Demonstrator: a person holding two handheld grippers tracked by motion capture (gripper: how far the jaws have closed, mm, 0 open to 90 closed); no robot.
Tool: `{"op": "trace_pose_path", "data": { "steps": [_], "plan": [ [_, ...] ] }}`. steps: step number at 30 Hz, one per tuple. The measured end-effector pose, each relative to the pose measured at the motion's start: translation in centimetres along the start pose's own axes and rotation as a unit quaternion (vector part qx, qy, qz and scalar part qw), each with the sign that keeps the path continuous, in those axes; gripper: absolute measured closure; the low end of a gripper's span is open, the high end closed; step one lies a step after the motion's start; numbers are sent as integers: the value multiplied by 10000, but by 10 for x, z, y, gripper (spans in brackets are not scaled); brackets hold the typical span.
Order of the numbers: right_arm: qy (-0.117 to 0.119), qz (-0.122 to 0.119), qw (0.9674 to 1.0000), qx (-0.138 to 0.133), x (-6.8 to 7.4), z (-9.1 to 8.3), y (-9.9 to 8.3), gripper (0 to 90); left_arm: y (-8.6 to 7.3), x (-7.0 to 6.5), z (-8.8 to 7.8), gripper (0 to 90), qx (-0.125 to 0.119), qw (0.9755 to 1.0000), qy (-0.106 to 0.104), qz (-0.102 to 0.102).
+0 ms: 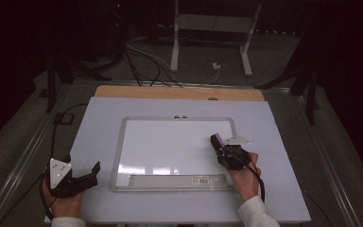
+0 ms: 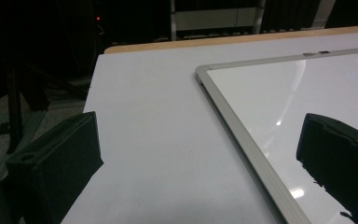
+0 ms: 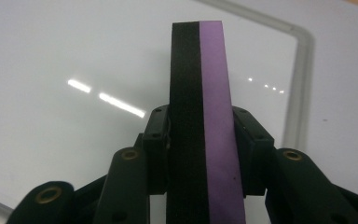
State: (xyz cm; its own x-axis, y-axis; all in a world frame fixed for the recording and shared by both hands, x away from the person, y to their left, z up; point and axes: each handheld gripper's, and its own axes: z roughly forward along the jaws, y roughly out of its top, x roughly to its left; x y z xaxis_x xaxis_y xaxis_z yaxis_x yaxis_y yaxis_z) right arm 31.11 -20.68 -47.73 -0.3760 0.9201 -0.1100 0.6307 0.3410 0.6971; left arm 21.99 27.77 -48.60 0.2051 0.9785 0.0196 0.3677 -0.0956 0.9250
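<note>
White, silver-framed rectangular whiteboard [image 1: 170, 146] lies mid-table in the high view, already bare of marks; the right gripper [image 1: 217, 140] clamps a black-and-purple foam eraser block [image 1: 219, 140] near the board's right edge, while the left gripper [image 1: 93, 171] rests released at the table's near-left corner. A tray label [image 1: 202, 179] is too small to read. Left gripper view: jaws apart over bare table [image 2: 158, 140]. Right gripper view: eraser [image 3: 205, 140] pinched between both jaws above the board; little wiping seems left.

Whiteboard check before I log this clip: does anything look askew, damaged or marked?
Nothing stands out. The whiteboard lies flat and roughly square on the table, its surface unmarked, with just light glare. The right gripper is clamped on the black-and-purple eraser; the left gripper rests open beside the board.
</note>
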Motion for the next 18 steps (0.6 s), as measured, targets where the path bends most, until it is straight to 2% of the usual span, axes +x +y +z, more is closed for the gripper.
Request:
{"op": "trace_pose_path", "data": {
  "steps": [5, 18],
  "plan": [
    [-48, 242, 9996, -110, -10, -12, -4, 634, 0, -1, 0, 7, 18, 10000, 1, 23],
    [-176, 413, 9990, -92, -23, -26, -24, 632, 1, -2, 0, 7, 12, 10000, -6, 26]
  ]
}}
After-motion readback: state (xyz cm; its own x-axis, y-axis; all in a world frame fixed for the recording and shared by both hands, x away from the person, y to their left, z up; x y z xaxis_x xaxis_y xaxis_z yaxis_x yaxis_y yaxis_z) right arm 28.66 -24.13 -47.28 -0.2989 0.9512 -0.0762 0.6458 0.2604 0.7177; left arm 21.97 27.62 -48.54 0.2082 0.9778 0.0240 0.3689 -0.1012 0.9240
